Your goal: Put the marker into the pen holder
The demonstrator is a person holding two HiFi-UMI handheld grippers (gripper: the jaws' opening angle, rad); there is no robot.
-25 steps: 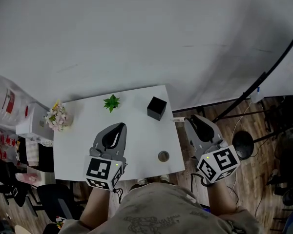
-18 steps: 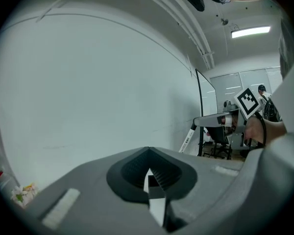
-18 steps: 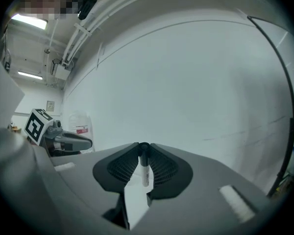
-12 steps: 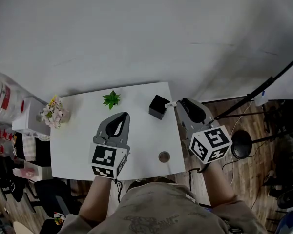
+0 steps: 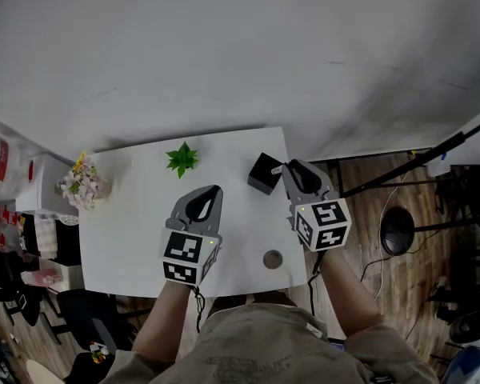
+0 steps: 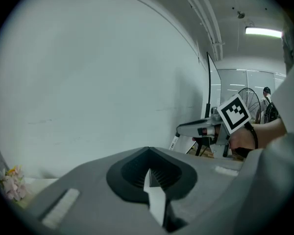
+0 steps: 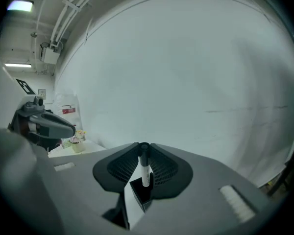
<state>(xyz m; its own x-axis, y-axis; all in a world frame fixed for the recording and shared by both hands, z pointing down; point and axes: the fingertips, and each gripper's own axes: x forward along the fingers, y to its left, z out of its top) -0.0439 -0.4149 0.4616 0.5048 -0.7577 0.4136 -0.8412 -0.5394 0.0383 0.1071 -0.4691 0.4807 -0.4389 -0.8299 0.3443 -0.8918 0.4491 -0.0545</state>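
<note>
Pale wall rises behind the white tabletop point(image 5: 128, 230), which lies beneath both tools. The left hand-held gripper point(image 5: 210, 197) hovers over its middle, jaws pressed together on nothing. The right hand-held gripper point(image 5: 291, 169) is at the far right edge, clamped on the marker point(image 7: 145, 169), which stands upright between its jaws. The black pen holder point(image 5: 261, 174) sits just left of that gripper's tip. The marker's lower end is right at the holder's top; whether it is inside, I cannot tell. A small green plant point(image 5: 182, 159) lies beyond the left hand-held gripper.
</note>
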